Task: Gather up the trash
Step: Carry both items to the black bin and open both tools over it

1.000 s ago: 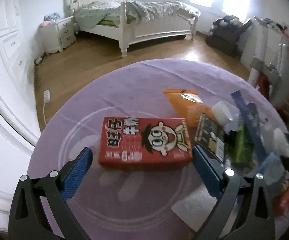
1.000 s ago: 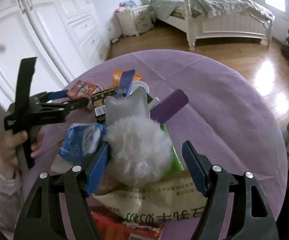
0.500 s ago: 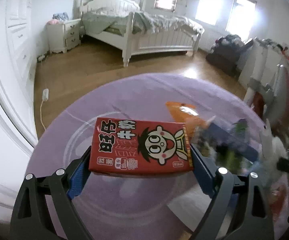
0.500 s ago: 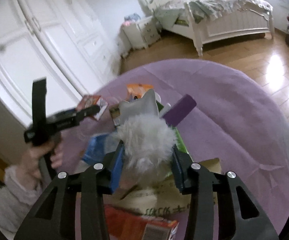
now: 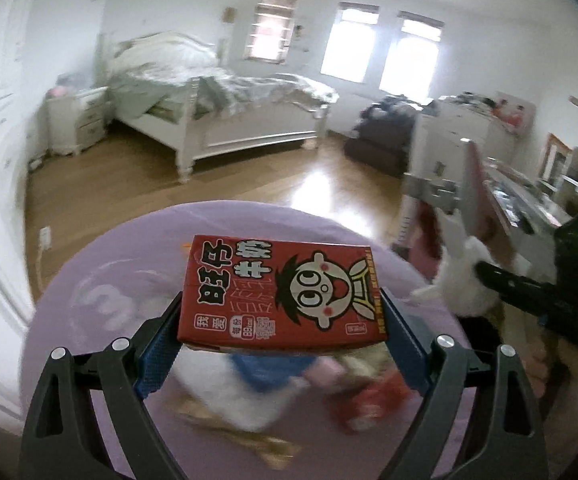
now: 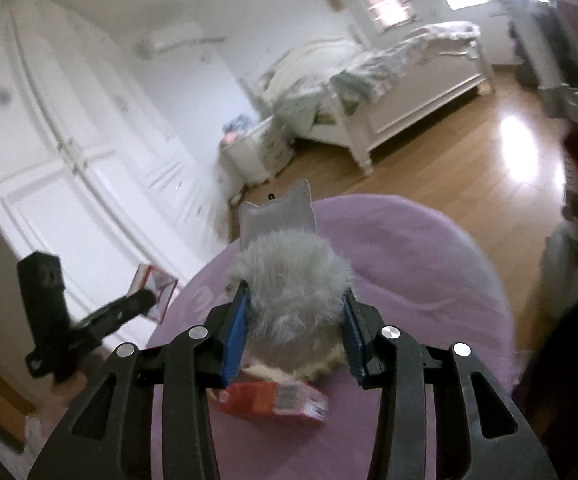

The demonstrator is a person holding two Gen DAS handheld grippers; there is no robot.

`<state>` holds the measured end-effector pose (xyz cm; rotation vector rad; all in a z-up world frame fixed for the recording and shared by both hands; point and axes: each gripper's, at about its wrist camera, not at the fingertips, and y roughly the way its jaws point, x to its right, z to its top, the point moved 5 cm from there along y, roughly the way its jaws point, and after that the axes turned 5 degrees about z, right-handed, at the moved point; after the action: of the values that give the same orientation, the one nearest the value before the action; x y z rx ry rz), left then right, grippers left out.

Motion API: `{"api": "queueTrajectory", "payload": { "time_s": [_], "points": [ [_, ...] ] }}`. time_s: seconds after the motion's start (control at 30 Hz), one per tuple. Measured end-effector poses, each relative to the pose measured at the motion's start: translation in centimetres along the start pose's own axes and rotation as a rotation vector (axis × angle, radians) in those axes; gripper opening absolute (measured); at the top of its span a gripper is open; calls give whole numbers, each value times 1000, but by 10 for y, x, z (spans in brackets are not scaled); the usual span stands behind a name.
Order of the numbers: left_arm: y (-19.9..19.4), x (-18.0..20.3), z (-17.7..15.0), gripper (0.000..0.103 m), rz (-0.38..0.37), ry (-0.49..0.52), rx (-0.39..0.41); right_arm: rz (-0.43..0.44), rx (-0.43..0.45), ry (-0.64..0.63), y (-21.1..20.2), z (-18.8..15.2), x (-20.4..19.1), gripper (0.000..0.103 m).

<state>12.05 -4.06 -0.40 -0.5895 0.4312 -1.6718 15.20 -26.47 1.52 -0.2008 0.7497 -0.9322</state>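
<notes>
Gripping a red milk carton (image 5: 281,294) printed "旺仔牛奶" crosswise, the left gripper (image 5: 281,336) has its jaws clamped on the ends. The right gripper (image 6: 295,332) squeezes a grey fluffy cat-eared toy (image 6: 289,280), ears pointing forward, above the purple table (image 6: 409,264).

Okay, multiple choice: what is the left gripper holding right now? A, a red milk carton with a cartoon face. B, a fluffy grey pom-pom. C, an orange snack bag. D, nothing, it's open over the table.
A: in the left wrist view the left gripper has its blue fingers pressed against both ends of the red milk carton, lifted above the purple table.
</notes>
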Motion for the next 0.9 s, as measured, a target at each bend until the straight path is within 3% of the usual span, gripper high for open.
{"api": "queueTrajectory", "payload": {
  "time_s": [0.47, 0.73, 0.9],
  "points": [
    [35, 181, -28, 88, -273, 153, -63, -223, 176, 189, -156, -40, 120, 42],
    [78, 269, -67, 88, -392, 213, -190, -337, 201, 322, -201, -78, 193, 42],
    [100, 301, -91, 88, -414, 259, -252, -374, 190, 374, -212, -97, 224, 42]
  ]
}}
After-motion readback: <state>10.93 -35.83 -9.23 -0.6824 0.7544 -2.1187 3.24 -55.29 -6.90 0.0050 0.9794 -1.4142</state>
